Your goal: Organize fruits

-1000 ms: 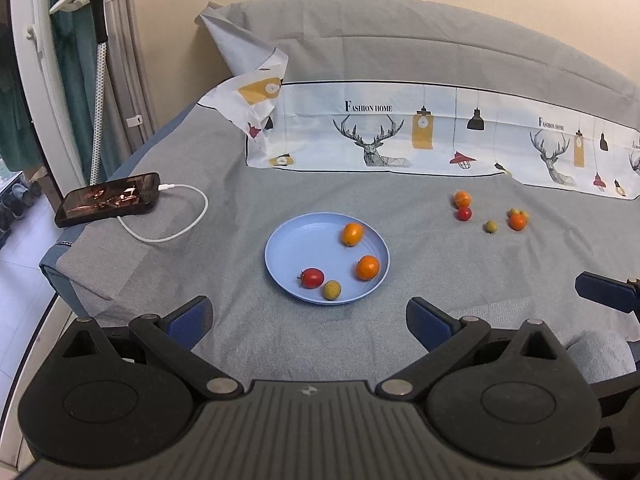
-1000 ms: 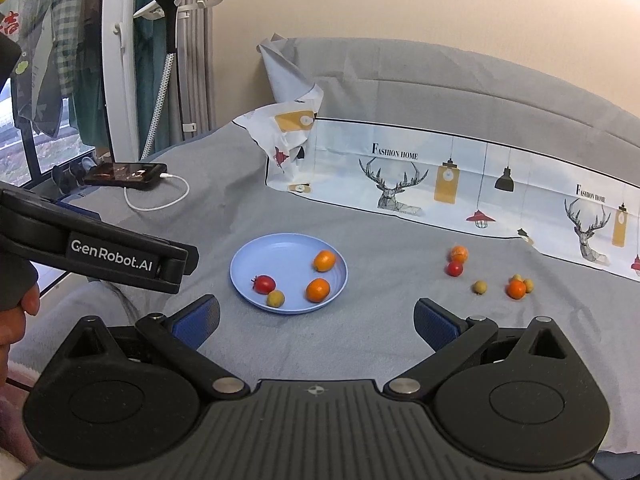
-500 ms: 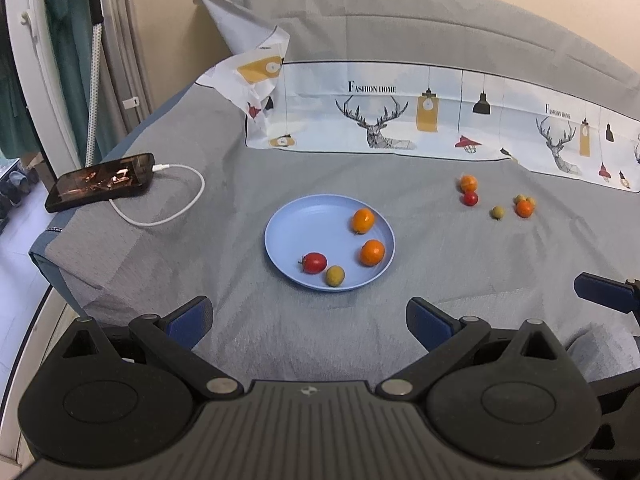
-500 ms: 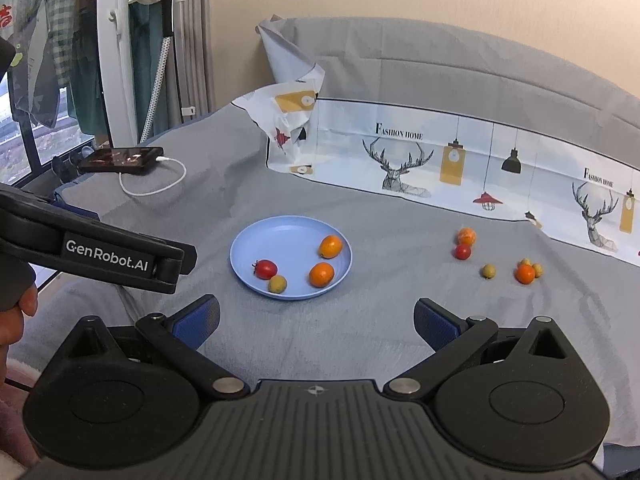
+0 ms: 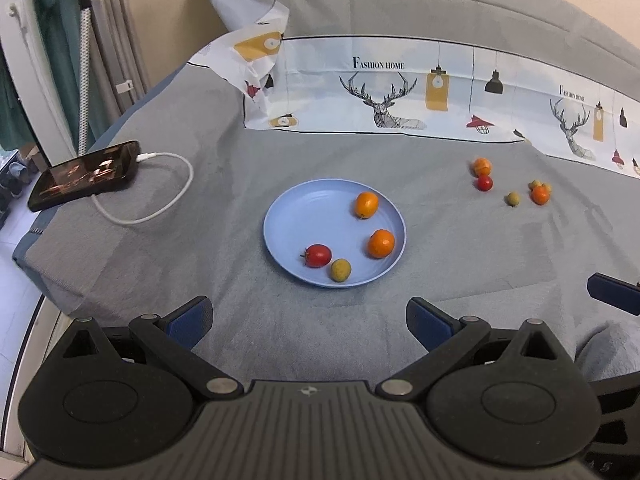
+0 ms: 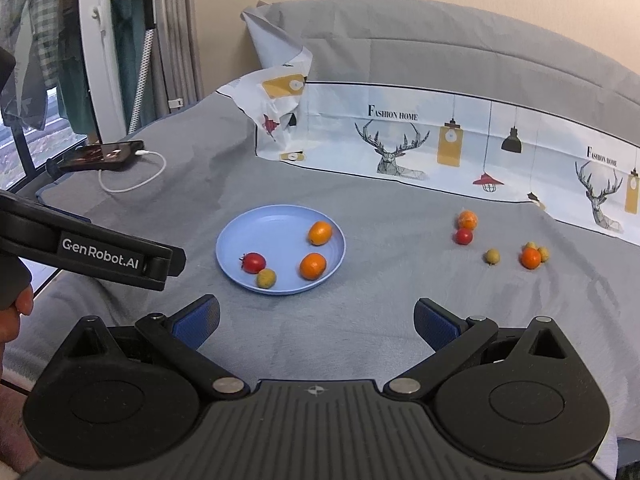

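Fruits: four lie on your blue plate [image 5: 280, 216] at the middle of the grey bed [image 5: 440, 300], namely two oranges [image 5: 381, 243], a tomato [image 5: 318, 255] and a small green fruit [image 5: 340, 269]. Six more [image 6: 530, 257] sit loose on the cover, well to the plate's right. Your left tool [image 5: 308, 314] and right tool [image 6: 316, 318] both hover near the plate, fingers spread wide, holding nothing. A phone [image 5: 84, 174] charges at far left.
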Motion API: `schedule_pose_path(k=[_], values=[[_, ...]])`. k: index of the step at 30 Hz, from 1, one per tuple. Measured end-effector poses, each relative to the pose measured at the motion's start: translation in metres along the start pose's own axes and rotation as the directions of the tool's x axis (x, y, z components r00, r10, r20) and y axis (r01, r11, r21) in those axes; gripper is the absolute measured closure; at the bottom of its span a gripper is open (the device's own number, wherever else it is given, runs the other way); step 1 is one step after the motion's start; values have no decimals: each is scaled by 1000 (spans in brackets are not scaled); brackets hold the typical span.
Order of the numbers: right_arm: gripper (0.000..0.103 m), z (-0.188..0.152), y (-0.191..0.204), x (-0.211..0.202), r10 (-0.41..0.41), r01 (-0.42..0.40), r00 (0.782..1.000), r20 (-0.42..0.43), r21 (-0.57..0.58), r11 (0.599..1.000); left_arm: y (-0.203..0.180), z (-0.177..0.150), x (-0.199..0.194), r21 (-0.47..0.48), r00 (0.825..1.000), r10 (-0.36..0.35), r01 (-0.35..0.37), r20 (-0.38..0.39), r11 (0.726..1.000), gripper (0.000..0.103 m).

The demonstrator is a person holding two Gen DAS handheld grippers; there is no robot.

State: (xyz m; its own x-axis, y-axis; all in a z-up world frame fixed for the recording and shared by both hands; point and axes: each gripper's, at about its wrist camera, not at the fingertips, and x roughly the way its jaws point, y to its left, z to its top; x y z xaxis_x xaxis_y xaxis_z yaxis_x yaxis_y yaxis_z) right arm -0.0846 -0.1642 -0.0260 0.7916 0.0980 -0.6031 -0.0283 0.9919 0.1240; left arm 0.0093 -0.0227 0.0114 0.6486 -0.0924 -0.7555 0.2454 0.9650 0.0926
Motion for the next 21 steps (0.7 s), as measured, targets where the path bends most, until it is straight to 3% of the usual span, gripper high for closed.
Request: schedule_pose_path(k=[6, 11, 18, 21], values=[[1, 6, -30, 19, -53, 53, 999, -3, 77, 996, -26, 27, 23, 30, 999, -33, 33, -21, 999, 0], [1, 9, -79, 39, -153, 151, 988, -1, 174, 973, -63, 59, 50, 67, 995, -82, 85, -48, 994, 0], [1, 1, -165, 89, -339, 334, 940, -38, 306, 892, -135, 112, 115, 118, 977, -180, 193, -114, 974, 0], [1, -5, -206, 119, -410, 404, 910, -66, 369, 837, -172, 128, 155, 155, 977, -174, 192, -127, 969, 0]])
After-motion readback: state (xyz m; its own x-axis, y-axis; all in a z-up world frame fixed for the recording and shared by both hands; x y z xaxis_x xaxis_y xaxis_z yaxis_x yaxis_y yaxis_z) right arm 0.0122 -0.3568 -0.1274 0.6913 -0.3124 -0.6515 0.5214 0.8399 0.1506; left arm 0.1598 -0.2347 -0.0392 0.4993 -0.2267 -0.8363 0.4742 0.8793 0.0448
